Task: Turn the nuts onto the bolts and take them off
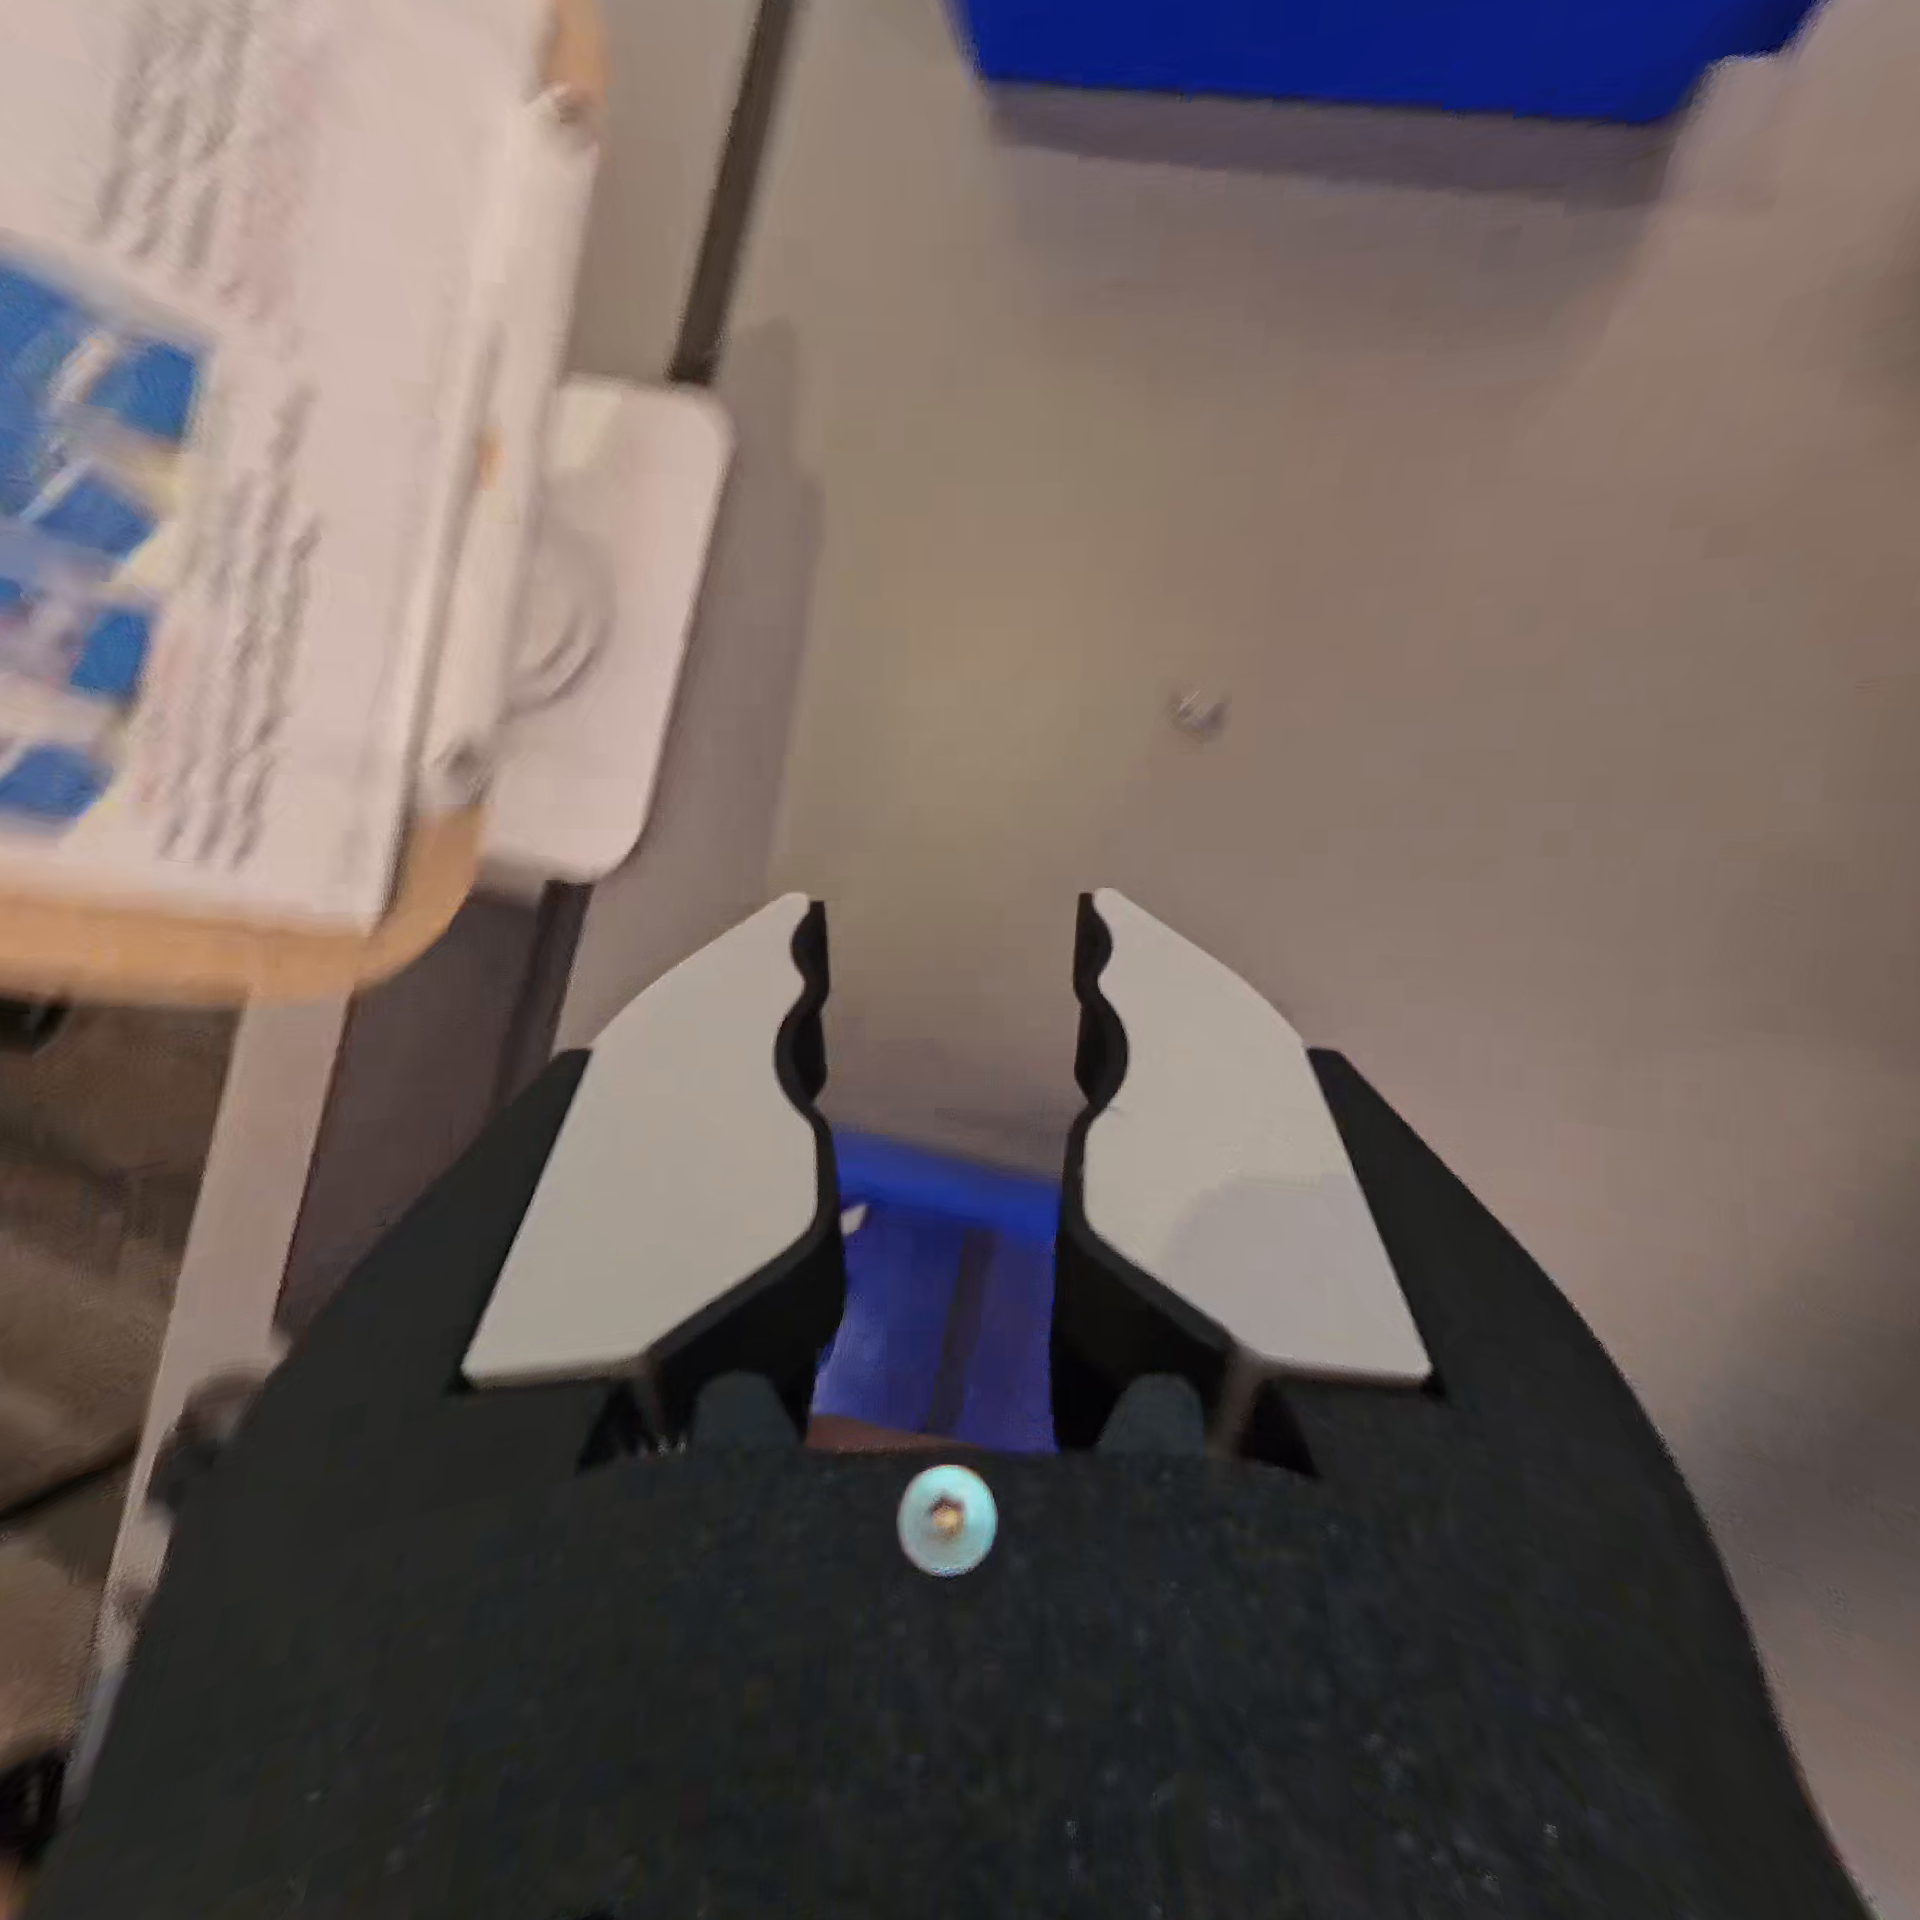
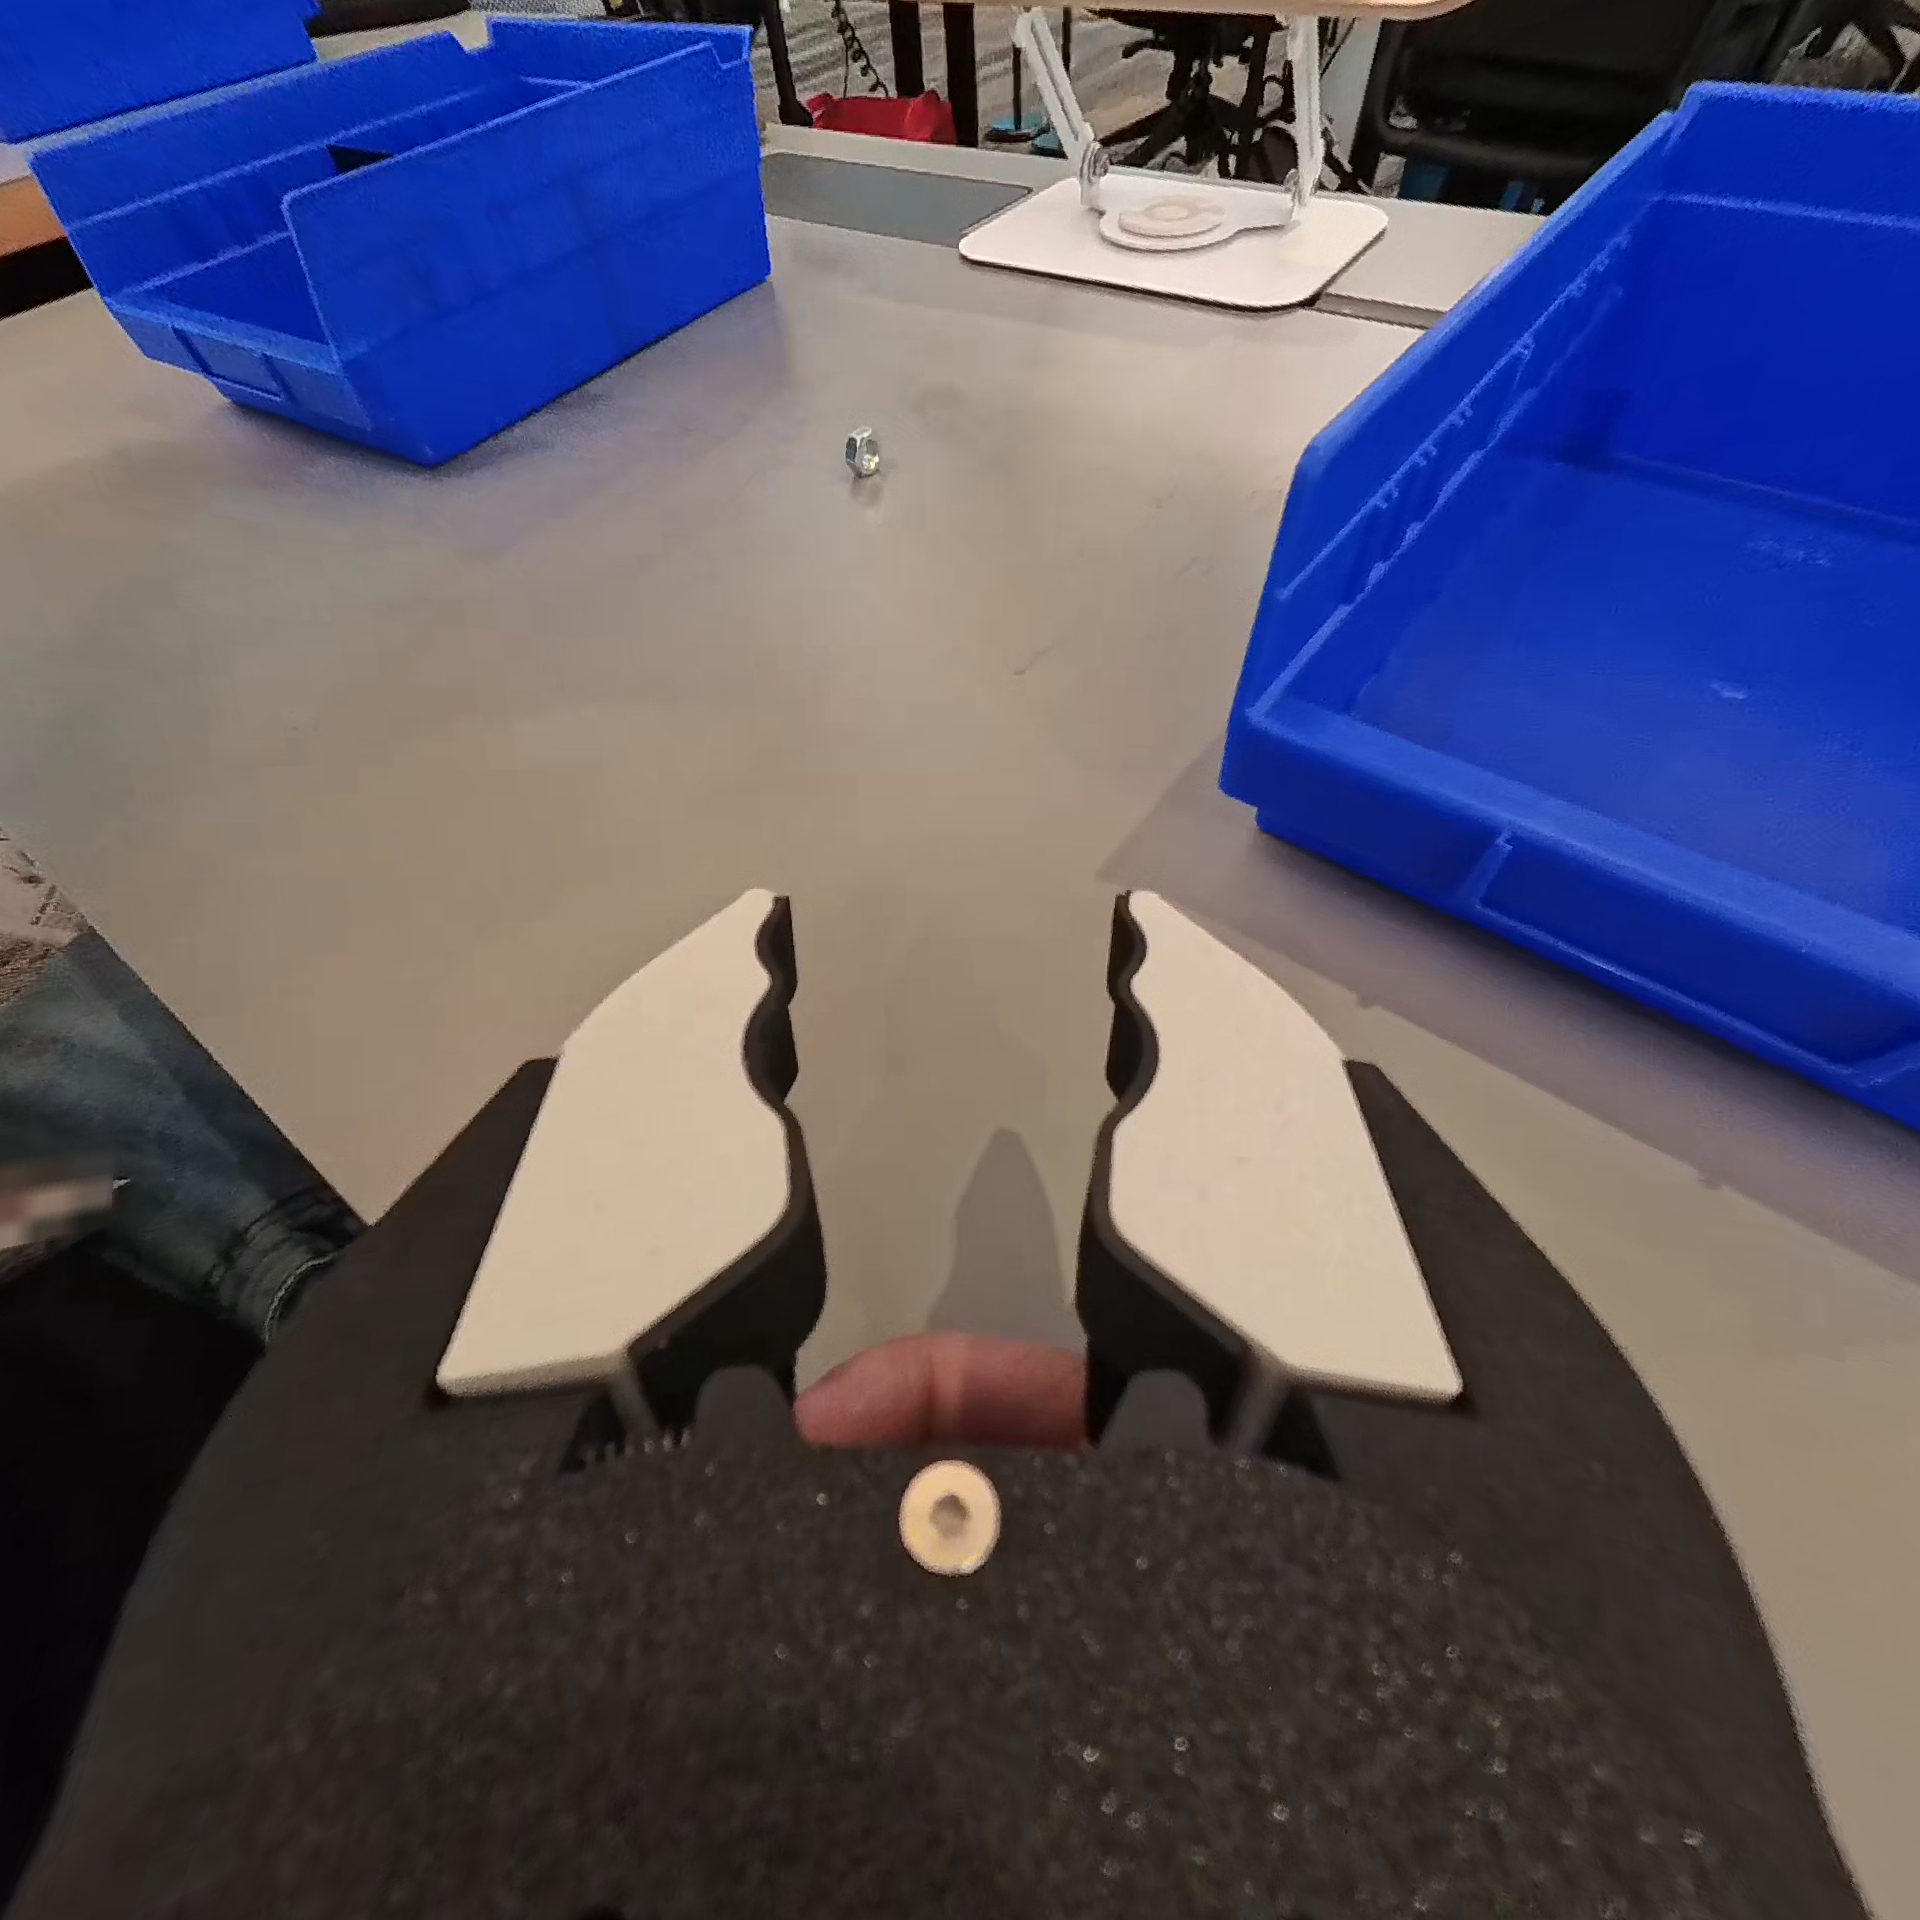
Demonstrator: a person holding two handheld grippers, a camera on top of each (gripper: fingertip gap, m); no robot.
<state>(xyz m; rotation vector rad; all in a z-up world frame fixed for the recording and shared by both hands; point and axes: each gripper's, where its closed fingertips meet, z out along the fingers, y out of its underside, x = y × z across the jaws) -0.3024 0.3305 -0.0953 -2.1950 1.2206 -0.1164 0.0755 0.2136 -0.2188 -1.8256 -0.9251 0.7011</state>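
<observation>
A single silver nut lay on the bare grey table, and everything else took its place from it. In the right wrist view, the right gripper hung well short of the nut on the near side, its jaws parted with nothing between them, and a fingertip showed behind them at the base of the gap. A divided blue bin sat beyond the nut to the left, and a larger open blue bin stood to the right of it, nearer the table's front edge. Farther back than the nut, a white stand rested on its flat base. No bolt could be made out in either view. The left wrist view was blurred; there the left gripper was likewise spread and empty, with the nut ahead of it and a little to the right, apart from its fingers. Far to the left of the nut lay a printed sheet on a tan surface, and a blue bin showed beyond the nut at the top edge.
</observation>
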